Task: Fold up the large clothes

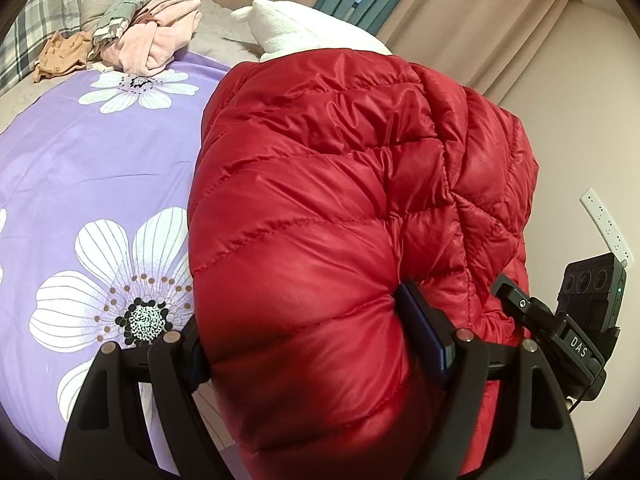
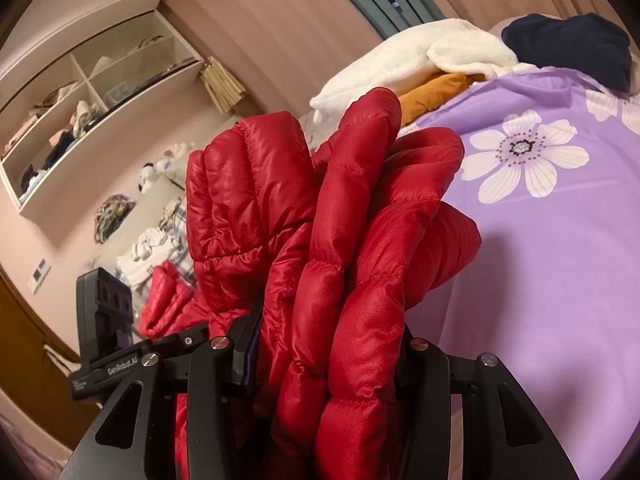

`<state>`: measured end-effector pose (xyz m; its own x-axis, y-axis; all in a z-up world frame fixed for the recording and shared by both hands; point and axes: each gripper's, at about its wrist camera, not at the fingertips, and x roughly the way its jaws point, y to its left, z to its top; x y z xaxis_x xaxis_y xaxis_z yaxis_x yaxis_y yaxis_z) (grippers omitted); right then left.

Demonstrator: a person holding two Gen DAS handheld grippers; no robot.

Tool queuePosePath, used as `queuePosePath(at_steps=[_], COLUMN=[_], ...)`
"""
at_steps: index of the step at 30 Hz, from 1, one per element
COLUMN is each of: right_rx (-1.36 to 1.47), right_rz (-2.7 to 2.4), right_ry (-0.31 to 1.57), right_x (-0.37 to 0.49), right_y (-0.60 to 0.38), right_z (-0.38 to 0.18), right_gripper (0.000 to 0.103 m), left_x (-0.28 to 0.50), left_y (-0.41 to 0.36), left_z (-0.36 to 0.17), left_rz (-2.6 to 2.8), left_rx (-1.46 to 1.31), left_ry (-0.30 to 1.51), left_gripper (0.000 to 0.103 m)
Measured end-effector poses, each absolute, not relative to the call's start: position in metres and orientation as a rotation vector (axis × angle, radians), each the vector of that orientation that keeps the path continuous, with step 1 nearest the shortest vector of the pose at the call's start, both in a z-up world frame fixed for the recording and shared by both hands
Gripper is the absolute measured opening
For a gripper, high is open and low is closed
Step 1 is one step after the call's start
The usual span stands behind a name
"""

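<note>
A red quilted down jacket (image 1: 328,184) is lifted above the purple flowered bedspread (image 1: 104,168). My left gripper (image 1: 316,344) is shut on a thick fold of the jacket, which bulges between its black fingers (image 1: 428,332). My right gripper (image 2: 324,344) is shut on several bunched layers of the same jacket (image 2: 344,216), which stand up in front of the lens. The right gripper's body shows at the right edge of the left wrist view (image 1: 576,320). The left gripper's body shows at the left of the right wrist view (image 2: 108,320).
A pile of pink, grey and tan clothes (image 1: 132,40) lies at the far end of the bed. A white fleece (image 2: 408,60), an orange garment (image 2: 432,92) and a dark navy garment (image 2: 572,44) lie at the bed's edge. A wall shelf (image 2: 80,100) and curtains stand behind.
</note>
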<state>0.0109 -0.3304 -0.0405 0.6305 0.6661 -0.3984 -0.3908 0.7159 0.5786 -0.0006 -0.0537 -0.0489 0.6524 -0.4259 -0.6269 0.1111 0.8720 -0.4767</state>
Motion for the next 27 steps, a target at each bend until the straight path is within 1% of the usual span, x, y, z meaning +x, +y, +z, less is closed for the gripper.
queuePosePath(at_steps=[27], right_rx=[0.501], right_rz=[0.610], right_ry=[0.668], right_x=[0.0137], right_y=[-0.3243], right_z=[-0.0462], right_gripper=[0.048], left_x=[0.0088], left_y=[-0.0593], left_z=[-0.0515], left_rz=[-0.309], left_rx=[-0.428], left_ry=[0.838], left_gripper=[0.080])
